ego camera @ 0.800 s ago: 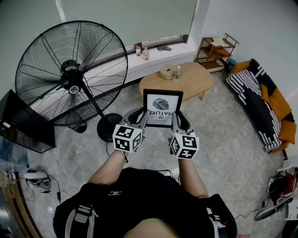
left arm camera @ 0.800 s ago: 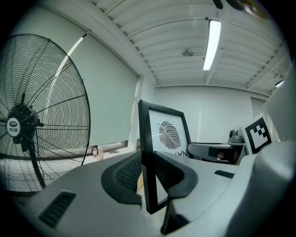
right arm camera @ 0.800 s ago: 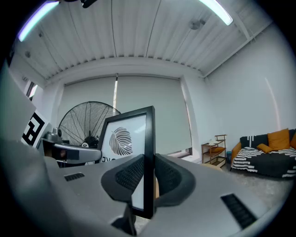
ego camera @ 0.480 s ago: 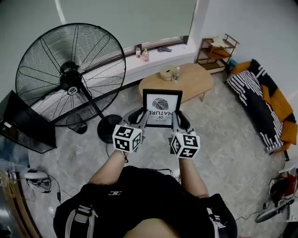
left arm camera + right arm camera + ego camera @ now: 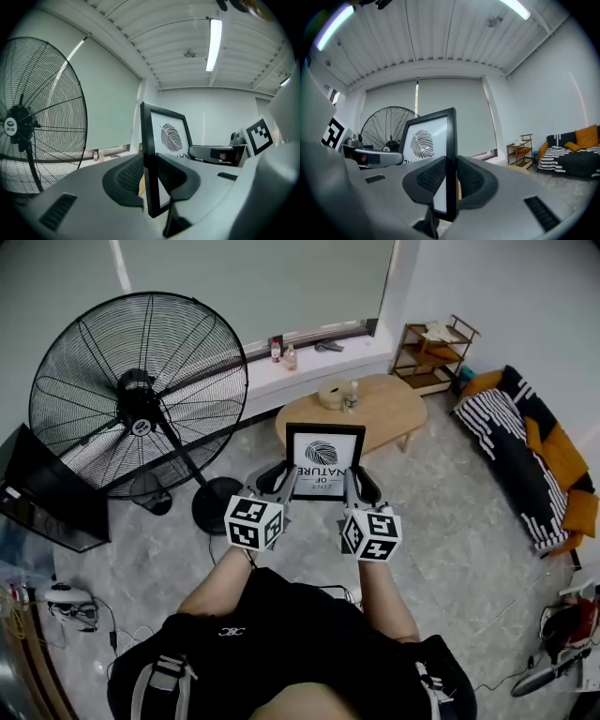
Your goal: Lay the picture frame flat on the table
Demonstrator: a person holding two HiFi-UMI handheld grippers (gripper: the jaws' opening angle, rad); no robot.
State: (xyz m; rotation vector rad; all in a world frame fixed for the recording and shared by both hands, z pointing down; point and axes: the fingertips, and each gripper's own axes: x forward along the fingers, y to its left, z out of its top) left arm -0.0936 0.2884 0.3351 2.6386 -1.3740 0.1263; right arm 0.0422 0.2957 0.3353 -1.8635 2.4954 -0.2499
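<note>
Head view: 1 picture frame [image 5: 324,461], 2 hand-held grippers, 1 table [image 5: 389,416], 1 large fan [image 5: 139,395], 1 sofa [image 5: 536,454] and 1 wooden rack [image 5: 434,352].

The picture frame is up in the air over the floor, in front of the person's chest, and it touches no surface. The left hand-held gripper [image 5: 286,479] is clamped on its 9 o'clock side rail, and the right hand-held gripper [image 5: 349,481] on its 3 o'clock side rail. In each gripper view the 2 ribbed pads press the thin black rail from both sides.

The oval wooden table lies at 12 o'clock from the picture frame. It carries 2 things near its far left end: a round beige item [image 5: 330,393] and a small bottle [image 5: 352,395]. The rest of its top is bare. The fan stands on the floor at 10 o'clock, the rack at 1 o'clock against the wall and the sofa at 3 o'clock. 2 bottles [image 5: 282,352] sit on the windowsill beyond the table.

The picture frame has a narrow black border around a white sheet. The sheet shows 1 dark leaf drawn in fine lines and the word NATURE under it.
</note>
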